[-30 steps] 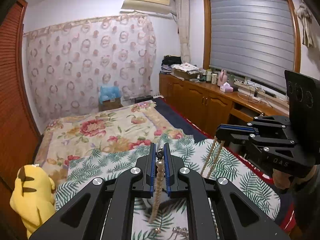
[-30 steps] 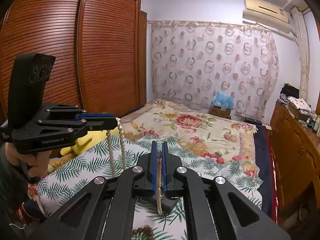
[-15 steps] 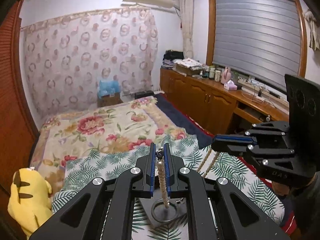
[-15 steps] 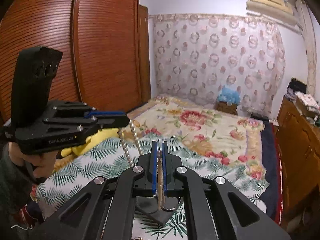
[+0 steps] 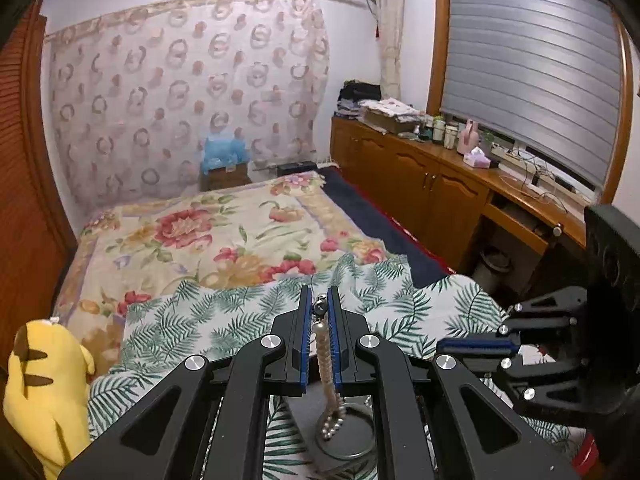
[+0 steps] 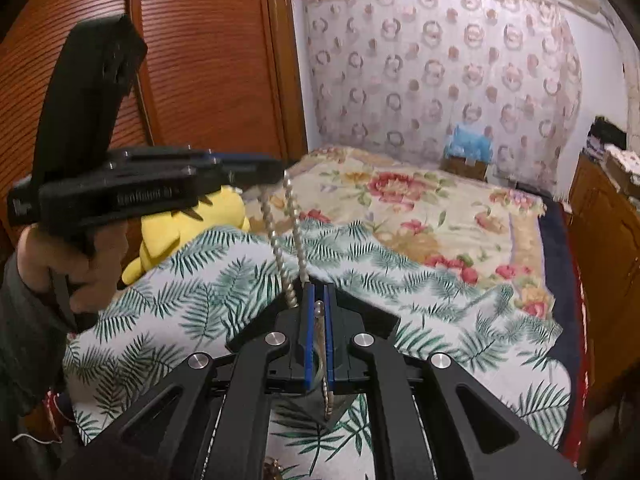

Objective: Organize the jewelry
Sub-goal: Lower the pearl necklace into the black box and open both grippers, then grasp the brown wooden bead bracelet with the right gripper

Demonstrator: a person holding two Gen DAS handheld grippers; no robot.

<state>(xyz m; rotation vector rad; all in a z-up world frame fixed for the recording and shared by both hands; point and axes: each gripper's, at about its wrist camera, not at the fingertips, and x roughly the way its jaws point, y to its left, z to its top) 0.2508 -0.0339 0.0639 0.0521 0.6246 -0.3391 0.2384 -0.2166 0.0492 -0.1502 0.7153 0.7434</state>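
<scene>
Left claw [image 5: 320,312] and right claw [image 6: 318,304] each pinch an end of the pearl necklace [image 5: 326,356], its loop over the metal ring [image 5: 346,432] on the bed; we should lower together, slowly.

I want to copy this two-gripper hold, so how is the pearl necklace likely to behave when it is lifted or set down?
Probably floppy: the pearl necklace hangs limp from the left gripper and its beads pile up below. It likely swings, since its strands slant loosely toward the right gripper. Smooth round beads may slip, so both shut grips near the ends seem sensible.
</scene>
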